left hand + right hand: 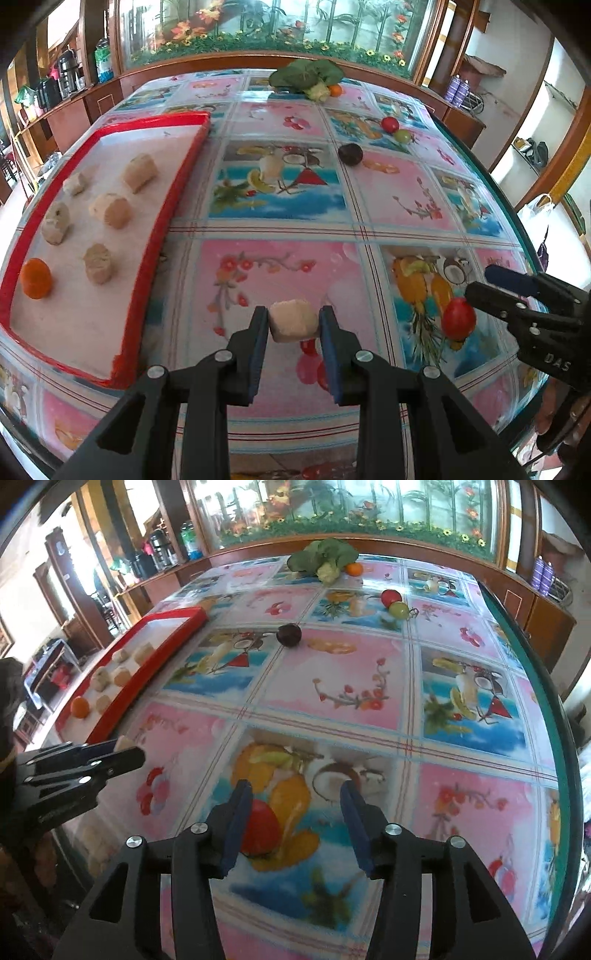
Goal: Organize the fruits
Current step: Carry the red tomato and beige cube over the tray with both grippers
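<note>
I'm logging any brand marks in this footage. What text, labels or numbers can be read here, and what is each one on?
"DAS" – moulded in pale letters on the black body of the right gripper, seen from the left wrist view; it may be cut short.
The tablecloth shows only fruit and flower pictures, no words.
Labels on the shelf bottles are too small to read.

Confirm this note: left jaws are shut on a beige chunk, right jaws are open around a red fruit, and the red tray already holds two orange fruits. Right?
Not quite. The red tray holds only one orange fruit, beside the beige pieces; the left wrist view shows it. The rest stands: the left gripper is shut on the beige chunk, and the right gripper is open around the red fruit.
</note>
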Tool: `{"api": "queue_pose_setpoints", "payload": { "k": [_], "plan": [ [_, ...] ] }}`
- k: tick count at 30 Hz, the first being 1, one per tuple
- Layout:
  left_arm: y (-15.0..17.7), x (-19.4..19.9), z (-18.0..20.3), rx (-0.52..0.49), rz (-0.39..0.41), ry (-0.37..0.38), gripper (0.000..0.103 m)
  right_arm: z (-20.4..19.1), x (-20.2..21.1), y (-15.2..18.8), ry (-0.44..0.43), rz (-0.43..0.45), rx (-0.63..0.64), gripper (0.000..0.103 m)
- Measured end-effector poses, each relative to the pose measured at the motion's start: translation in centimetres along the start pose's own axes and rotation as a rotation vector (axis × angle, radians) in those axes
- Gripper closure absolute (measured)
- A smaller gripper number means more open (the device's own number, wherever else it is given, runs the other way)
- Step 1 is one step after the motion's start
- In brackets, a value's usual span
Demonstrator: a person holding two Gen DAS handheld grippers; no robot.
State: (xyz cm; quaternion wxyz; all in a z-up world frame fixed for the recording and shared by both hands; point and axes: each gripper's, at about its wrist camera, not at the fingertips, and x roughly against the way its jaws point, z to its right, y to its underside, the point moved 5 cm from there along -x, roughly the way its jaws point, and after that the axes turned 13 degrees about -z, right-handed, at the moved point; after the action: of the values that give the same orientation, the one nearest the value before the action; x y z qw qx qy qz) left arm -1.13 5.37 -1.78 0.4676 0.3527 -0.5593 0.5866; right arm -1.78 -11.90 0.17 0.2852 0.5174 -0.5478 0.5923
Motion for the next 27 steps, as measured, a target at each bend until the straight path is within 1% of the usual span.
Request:
{"api": "queue_pose_setpoints", "payload": {
  "k": [1,4,5,6,8,9,12,13,15,17,19,20,23,24,27],
  "plan": [
    [0.0,-0.2,0.1,0.000,-0.004,0.002,0.072,0.2,0.2,0.1,0.009,0.003,0.003,0.050],
    [0.0,-0.4,0.3,-0.001,-0.010,0.005,0.072,1.1,0.7,0.2,0.061,0.020,-0.003,0.049],
    [0.1,-0.5,0.3,-0.004,-0.011,0.004,0.072,1.3,0.9,0.3,0.066,0.021,-0.005,0.049],
    [0.1,-0.6,0.4,-0.006,-0.013,0.003,0.072,1.5,1.0,0.6,0.052,0.010,-0.006,0.049],
    [0.2,-0.7,0.4,-0.006,-0.018,0.004,0.072,1.1,0.9,1.3,-0.002,-0.014,0.011,0.049],
    [0.3,-0.9,0.4,-0.005,-0.022,0.005,0.072,0.6,0.7,1.5,-0.010,-0.022,0.032,0.049],
    [0.3,-1.1,0.5,-0.004,-0.030,0.007,0.072,-0.8,-0.3,1.6,-0.001,-0.032,0.077,0.049],
    [0.4,-1.1,0.6,-0.007,-0.026,0.003,0.072,-1.1,-0.7,1.4,0.009,-0.029,0.076,0.047],
    [0.3,-1.1,0.6,-0.008,-0.027,0.003,0.072,-0.9,-1.1,0.9,0.051,-0.016,0.058,0.047],
    [0.3,-1.1,0.6,-0.009,-0.027,0.002,0.072,-0.1,-1.7,0.5,0.035,-0.027,0.014,0.047],
    [0.3,-1.2,0.6,-0.004,-0.025,0.005,0.072,0.8,-2.3,0.3,0.019,-0.045,-0.028,0.050],
    [0.2,-1.2,0.6,-0.003,-0.024,0.005,0.072,1.1,-2.4,0.2,0.016,-0.038,-0.039,0.052],
    [0.2,-1.2,0.6,-0.007,-0.022,0.004,0.072,1.2,-2.5,-0.3,0.055,-0.035,-0.033,0.066],
    [0.2,-1.2,0.6,-0.007,-0.021,0.006,0.072,1.2,-2.6,-0.5,0.076,-0.038,-0.022,0.069],
    [0.1,-1.1,0.4,0.002,-0.021,0.024,0.072,0.8,-2.6,-0.5,0.105,-0.043,0.005,0.070]
  ]
}}
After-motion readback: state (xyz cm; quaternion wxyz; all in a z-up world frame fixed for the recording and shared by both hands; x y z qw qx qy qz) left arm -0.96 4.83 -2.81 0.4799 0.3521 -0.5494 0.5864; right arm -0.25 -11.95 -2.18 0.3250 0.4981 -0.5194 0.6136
